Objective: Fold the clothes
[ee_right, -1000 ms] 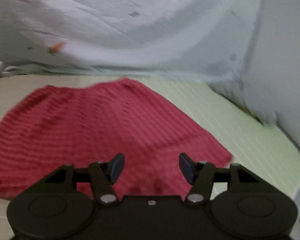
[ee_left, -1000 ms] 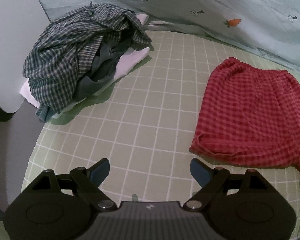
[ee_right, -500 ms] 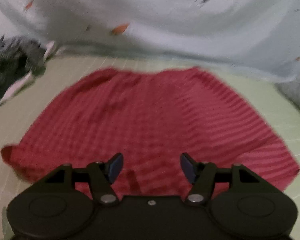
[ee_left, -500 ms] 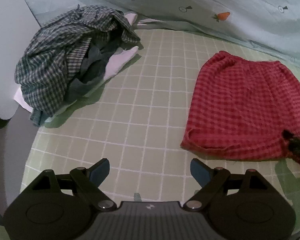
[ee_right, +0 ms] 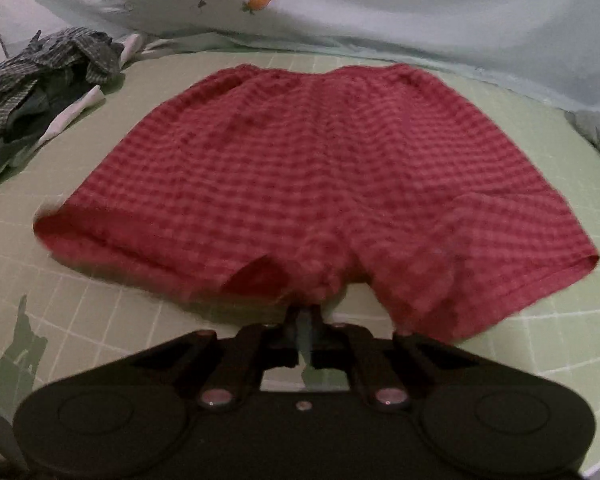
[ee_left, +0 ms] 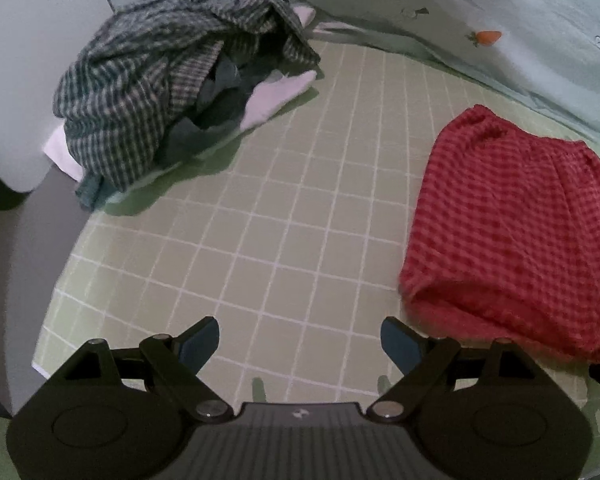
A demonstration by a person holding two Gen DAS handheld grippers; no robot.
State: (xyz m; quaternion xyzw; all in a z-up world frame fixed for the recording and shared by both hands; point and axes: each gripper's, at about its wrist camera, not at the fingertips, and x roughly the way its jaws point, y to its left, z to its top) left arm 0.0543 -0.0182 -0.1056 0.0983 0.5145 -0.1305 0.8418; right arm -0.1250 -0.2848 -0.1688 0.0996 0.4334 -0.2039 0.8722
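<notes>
Red checked shorts (ee_right: 320, 168) lie flat on the green gridded bed sheet (ee_right: 100, 320), waistband at the far side, leg hems toward me. My right gripper (ee_right: 309, 318) is shut on the shorts' near hem at the crotch. In the left wrist view the shorts (ee_left: 520, 224) lie at the right. My left gripper (ee_left: 300, 342) is open and empty, low over the sheet (ee_left: 280, 220), left of the shorts' near left corner.
A heap of unfolded clothes topped by a dark checked shirt (ee_left: 160, 80) lies at the far left, also in the right wrist view (ee_right: 40, 76). A pale blue carrot-print quilt (ee_right: 340, 8) runs along the back. The bed's left edge (ee_left: 60, 260) drops off.
My right gripper has pulled back to the shorts' near hem and closed on it. My left gripper has shifted a little left and stays open.
</notes>
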